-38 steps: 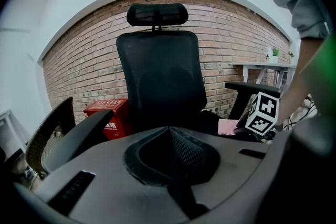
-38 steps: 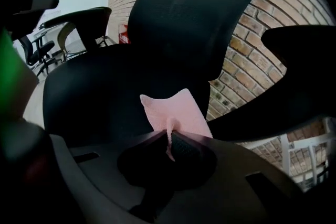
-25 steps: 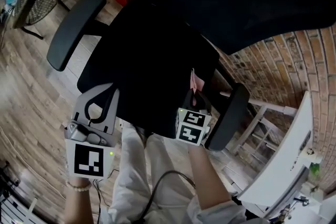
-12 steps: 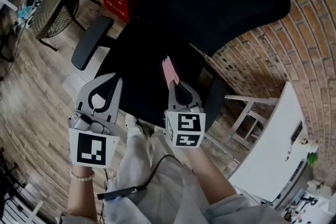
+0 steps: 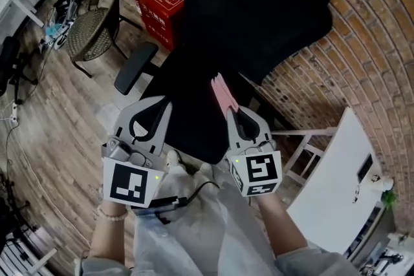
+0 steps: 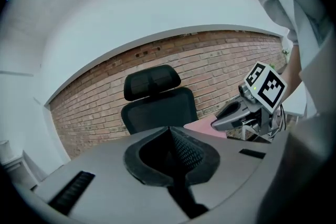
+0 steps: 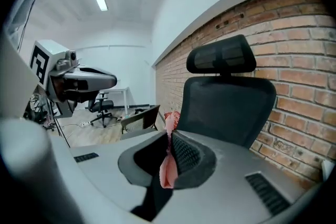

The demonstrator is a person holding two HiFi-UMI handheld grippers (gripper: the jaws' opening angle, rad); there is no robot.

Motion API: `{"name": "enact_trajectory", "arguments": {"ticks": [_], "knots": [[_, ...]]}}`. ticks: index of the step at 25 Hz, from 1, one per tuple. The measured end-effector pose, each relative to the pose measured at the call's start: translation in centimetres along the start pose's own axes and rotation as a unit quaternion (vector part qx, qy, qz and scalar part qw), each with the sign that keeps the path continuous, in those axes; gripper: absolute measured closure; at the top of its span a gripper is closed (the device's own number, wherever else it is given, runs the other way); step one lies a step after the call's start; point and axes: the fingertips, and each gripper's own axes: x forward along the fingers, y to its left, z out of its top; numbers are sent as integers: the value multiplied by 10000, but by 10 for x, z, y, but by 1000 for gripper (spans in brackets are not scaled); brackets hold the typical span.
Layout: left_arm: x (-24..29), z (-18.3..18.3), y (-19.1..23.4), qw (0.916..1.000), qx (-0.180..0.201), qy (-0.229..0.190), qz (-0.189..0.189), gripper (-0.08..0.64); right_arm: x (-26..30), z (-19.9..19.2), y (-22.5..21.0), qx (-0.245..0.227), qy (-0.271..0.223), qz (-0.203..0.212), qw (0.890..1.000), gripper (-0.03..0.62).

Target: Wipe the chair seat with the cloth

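I had my right gripper (image 5: 234, 114) clamped shut on the pink cloth (image 5: 221, 92). In the right gripper view the jaws (image 7: 169, 139) met on the cloth (image 7: 168, 165), with a fold of it bulging in the hollow behind the tips and a short end standing out past them. From the head view that end pointed out over the black chair seat (image 5: 187, 106), toward the backrest (image 5: 259, 3); I could not tell whether it touched the seat.

My left gripper (image 5: 160, 106) was beside the right one, over the front left part of the seat. Its own view showed the jaws (image 6: 170, 136) pressed together with nothing between them. That view also caught the right gripper (image 6: 247, 113) off to the side with the cloth (image 6: 197, 126) at its tip, and the backrest (image 6: 157, 107) straight ahead against a brick wall (image 6: 220, 55).

The chair's left armrest (image 5: 136, 68) stood beyond my left gripper. A red crate (image 5: 158, 0) and a wicker chair (image 5: 90, 26) stood on the wooden floor (image 5: 58, 113) further off, and a white tabletop (image 5: 336, 184) lay to my right.
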Motion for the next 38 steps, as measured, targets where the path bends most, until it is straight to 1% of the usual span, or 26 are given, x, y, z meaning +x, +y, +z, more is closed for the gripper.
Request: {"name": "enact_trajectory", "arguments": {"ticks": [5,9,11,13,16,23,31,38], "knots": [[-17,28,5,9998,94,-51,152,541,-30,33,-5,-198,-268,7,9994,543],[-32,42,8,9994,112,-131,312,541,-44,46,2,-479,-369,65,9981,543],[-36,48,10,9990,146,-175,374,541,-49,51,3,-522,-425,88,9977,543],[-40,52,9,9989,172,-201,393,541,-54,54,3,-460,-461,85,9978,543],[-43,54,8,9989,122,-191,415,541,-58,56,0,-391,-473,69,9981,543],[-48,52,12,9984,115,-183,528,541,-54,57,6,-508,-442,123,9977,543],[-44,50,10,9984,108,-174,518,541,-51,57,7,-602,-420,150,9972,543],[-38,47,9,9987,87,-160,473,541,-49,52,5,-574,-339,169,9976,543]]}}
